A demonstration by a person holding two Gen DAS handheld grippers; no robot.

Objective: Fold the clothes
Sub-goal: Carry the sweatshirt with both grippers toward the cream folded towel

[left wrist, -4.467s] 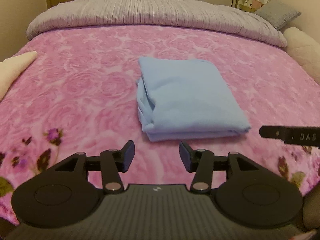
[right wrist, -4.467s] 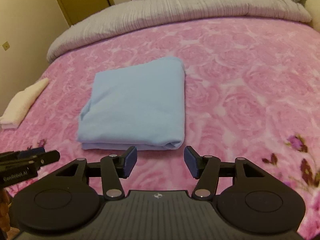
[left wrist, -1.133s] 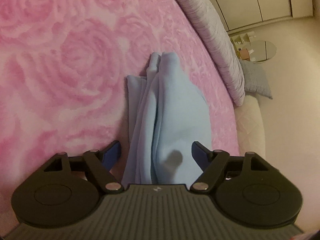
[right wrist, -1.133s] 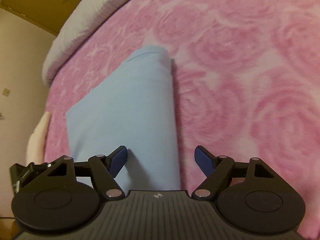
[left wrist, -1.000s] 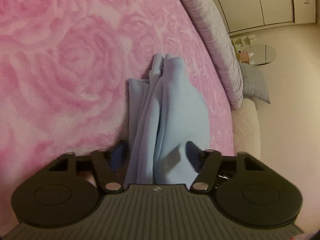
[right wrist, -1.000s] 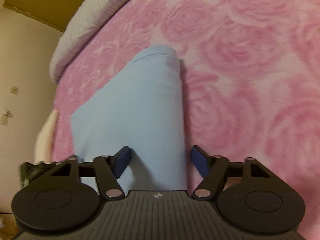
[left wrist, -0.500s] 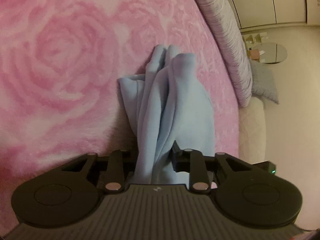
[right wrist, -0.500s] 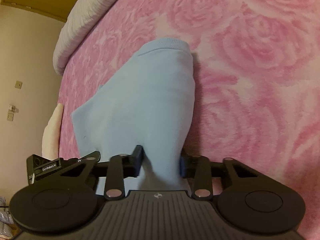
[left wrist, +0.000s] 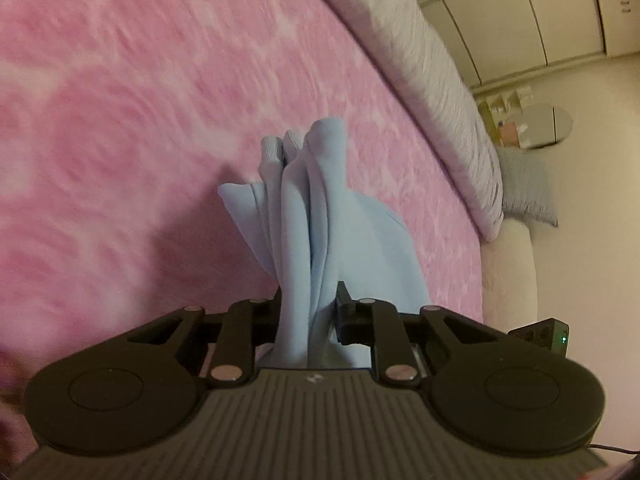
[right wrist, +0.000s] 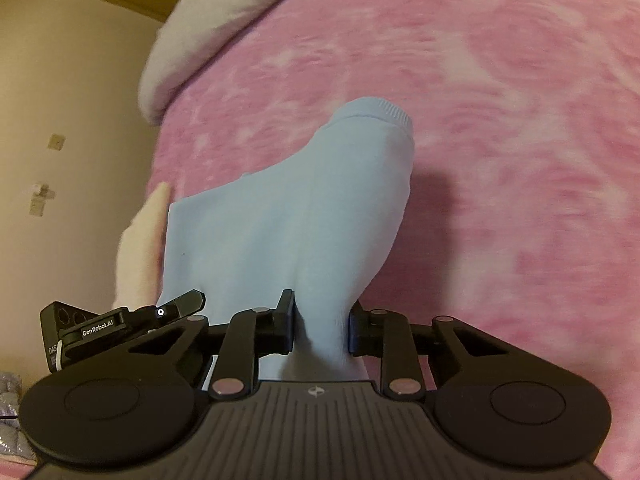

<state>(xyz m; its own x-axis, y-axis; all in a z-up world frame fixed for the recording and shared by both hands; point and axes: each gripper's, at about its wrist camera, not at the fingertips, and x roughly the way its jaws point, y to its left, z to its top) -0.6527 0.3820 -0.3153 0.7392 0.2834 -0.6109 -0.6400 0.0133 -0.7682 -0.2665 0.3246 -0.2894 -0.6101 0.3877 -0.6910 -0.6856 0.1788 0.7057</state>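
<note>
Bed point(left wrist: 120, 128) w/ pink rose-print blanket fills both views; grey duvet point(left wrist: 432, 60) bunched along far edge. Folded light-blue garment point(right wrist: 288, 220) is raised off the blanket, hanging btwn the two grippers, shadow on the blanket beside it. Cream towel point(right wrist: 140, 240) lies just beyond it. Left gripper point(left wrist: 308, 312) pinched on garment's layered edge; right gripper point(right wrist: 322, 326) clamped on the smooth folded edge.
</note>
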